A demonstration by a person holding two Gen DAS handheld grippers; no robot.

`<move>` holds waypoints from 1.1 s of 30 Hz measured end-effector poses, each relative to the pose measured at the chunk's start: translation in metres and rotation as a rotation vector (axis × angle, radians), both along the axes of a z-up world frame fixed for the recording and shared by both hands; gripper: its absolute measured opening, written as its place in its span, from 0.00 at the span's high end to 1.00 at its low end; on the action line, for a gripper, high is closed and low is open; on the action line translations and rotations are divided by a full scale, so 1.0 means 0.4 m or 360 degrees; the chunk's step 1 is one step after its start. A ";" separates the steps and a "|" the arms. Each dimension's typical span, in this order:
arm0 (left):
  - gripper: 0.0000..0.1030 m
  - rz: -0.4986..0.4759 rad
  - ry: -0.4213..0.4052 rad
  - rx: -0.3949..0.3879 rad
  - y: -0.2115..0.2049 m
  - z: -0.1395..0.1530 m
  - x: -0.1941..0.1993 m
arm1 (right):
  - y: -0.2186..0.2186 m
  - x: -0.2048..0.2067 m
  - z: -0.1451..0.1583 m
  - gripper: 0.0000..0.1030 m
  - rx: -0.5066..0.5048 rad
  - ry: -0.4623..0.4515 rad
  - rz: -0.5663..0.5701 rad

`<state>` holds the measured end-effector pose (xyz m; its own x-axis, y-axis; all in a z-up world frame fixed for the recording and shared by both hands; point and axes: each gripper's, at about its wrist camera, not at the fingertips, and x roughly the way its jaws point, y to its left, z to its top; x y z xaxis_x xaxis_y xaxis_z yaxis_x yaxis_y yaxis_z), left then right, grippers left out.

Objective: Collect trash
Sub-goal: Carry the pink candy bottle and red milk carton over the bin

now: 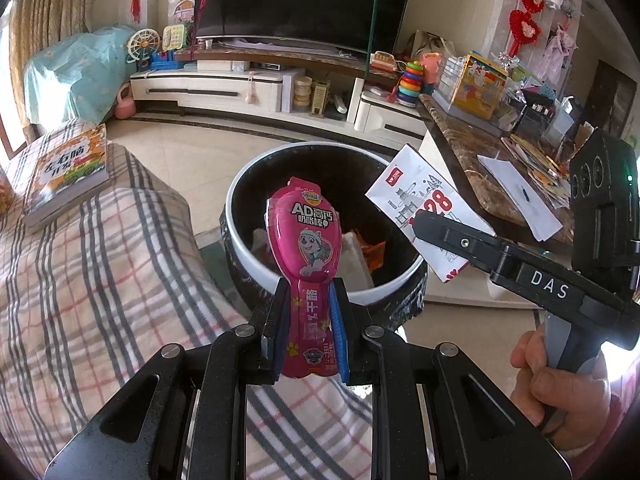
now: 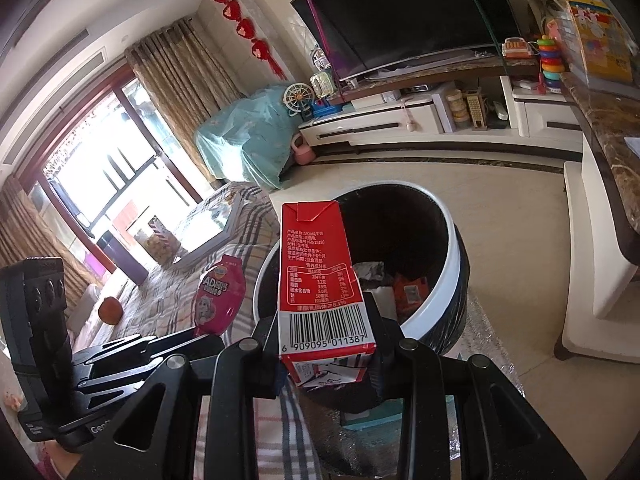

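My left gripper (image 1: pixel 308 328) is shut on a pink snack wrapper (image 1: pixel 306 236) and holds it upright at the near rim of the round bin (image 1: pixel 240 240), which has a white rim, a black liner and trash inside. My right gripper (image 2: pixel 324 344) is shut on a red and white milk carton (image 2: pixel 320 272), held just in front of the bin (image 2: pixel 444 288). In the left wrist view the carton (image 1: pixel 416 204) hangs over the bin's right rim in the right gripper (image 1: pixel 424 222). The wrapper (image 2: pixel 220 300) and the left gripper (image 2: pixel 188 338) show at the left of the right wrist view.
A plaid-covered sofa (image 1: pixel 100 280) with a book (image 1: pixel 68 176) lies left of the bin. A marble-topped table (image 1: pixel 480 168) with papers and boxes stands at the right. A TV stand (image 1: pixel 240 88) with toys runs along the far wall.
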<state>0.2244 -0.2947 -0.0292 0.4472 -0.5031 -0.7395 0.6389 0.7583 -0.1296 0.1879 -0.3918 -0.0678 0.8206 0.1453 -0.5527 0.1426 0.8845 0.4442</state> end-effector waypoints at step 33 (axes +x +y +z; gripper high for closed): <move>0.83 -0.0015 0.0014 0.0083 -0.080 -0.014 0.106 | -0.047 0.110 0.000 0.69 -0.0067 0.0100 0.0020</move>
<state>0.2667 -0.3266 -0.0350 0.4360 -0.4679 -0.7687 0.6451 0.7581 -0.0955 0.2320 -0.4107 -0.0677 0.7823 0.1311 -0.6089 0.1576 0.9041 0.3972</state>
